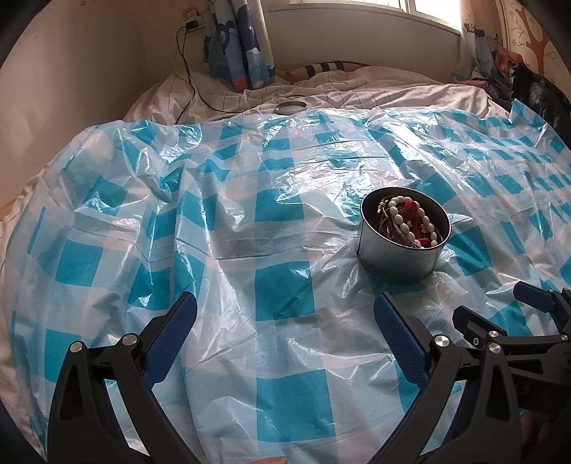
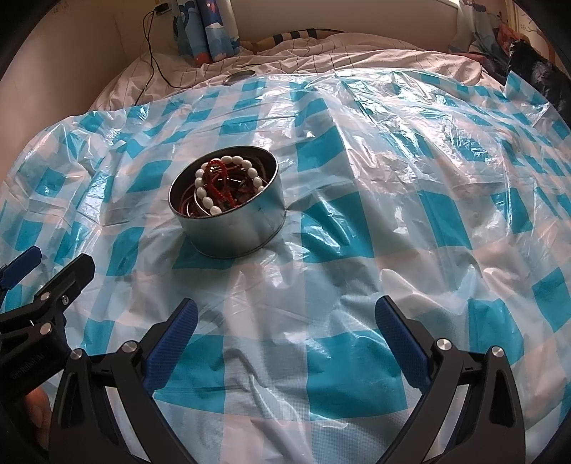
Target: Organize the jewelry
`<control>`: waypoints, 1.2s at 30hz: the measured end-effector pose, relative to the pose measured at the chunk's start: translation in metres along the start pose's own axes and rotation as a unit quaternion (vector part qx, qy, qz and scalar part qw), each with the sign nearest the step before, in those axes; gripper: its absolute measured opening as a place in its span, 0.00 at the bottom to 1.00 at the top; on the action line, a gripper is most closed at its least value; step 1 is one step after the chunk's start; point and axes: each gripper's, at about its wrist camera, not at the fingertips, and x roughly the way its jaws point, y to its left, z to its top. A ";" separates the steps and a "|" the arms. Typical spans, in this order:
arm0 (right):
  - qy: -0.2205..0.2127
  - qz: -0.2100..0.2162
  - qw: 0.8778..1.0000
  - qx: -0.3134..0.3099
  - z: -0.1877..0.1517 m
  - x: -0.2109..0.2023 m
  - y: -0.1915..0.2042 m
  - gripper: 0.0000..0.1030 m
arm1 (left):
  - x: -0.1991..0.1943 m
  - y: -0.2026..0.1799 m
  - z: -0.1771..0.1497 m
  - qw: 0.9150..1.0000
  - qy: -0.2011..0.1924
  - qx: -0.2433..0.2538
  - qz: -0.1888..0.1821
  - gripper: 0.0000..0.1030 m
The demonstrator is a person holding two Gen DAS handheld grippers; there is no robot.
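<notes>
while two hand-held grippers [image 1: 285, 314] [image 2: 285, 317] gape, one tin [image 2: 228, 214] holds jewelry.

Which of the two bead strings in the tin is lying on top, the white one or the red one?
The white bead bracelet lies on top, its oval beads looping across the round metal tin. The red bead string passes partly beneath it.

Only the tin [image 2: 228, 210] interrupts the plastic sheet [image 2: 357, 250].

We saw a bed [image 1: 357, 89] under a blue-checked plastic sheet [image 1: 249, 221], cream walls [image 1: 89, 71], patterned blue curtains [image 1: 239, 43], and a bright window [image 1: 410, 7] behind.
</notes>
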 end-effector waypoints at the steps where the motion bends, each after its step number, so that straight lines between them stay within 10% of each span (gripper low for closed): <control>1: 0.000 0.000 1.000 0.000 0.000 0.000 0.000 0.93 | 0.000 0.000 0.000 1.000 0.000 0.000 0.000 0.93; 36: 0.005 -0.005 1.000 0.002 -0.001 0.004 -0.004 0.93 | 0.011 0.002 -0.006 0.999 0.027 -0.023 -0.030 0.93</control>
